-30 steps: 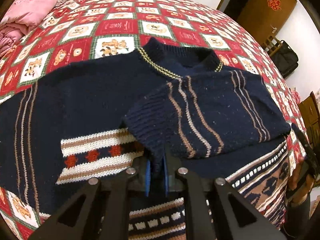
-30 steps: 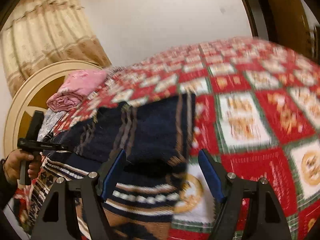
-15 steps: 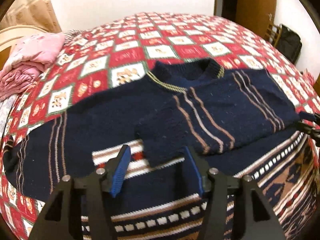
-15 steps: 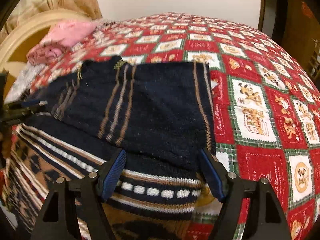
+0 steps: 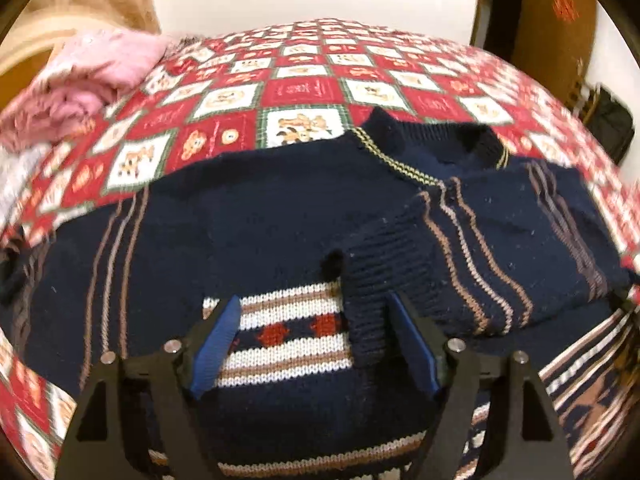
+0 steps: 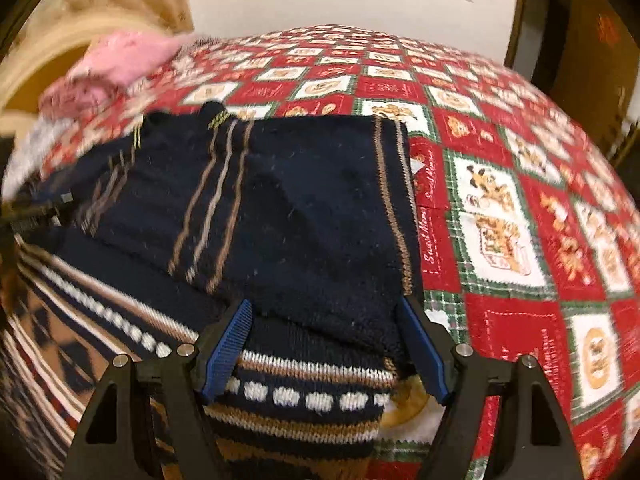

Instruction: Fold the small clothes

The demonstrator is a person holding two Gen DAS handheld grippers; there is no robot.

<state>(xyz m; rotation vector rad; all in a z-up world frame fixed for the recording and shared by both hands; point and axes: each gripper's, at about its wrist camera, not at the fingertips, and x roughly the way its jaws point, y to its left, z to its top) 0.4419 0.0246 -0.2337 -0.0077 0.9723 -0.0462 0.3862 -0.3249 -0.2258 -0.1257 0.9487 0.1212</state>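
The navy sweater (image 5: 280,216) lies flat on the bed (image 5: 304,88), one sleeve (image 5: 472,248) folded across its chest. The left hand-held gripper (image 5: 316,340) has just been opening, its jaws apart around the cuff (not squeezing it). The right hand-held gripper (image 6: 324,344) is open too. Next, pinch the other sleeve gently and fold it straight across.

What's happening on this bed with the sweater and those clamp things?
A person with a two-finger gripper in each hand is folding a navy knitted sweater on a red patchwork bedspread. One sleeve already lies folded across the chest. The left gripper has just been opening, its jaws apart around the ribbed cuff, no longer pinching. The right gripper hangs open over the folded edge.
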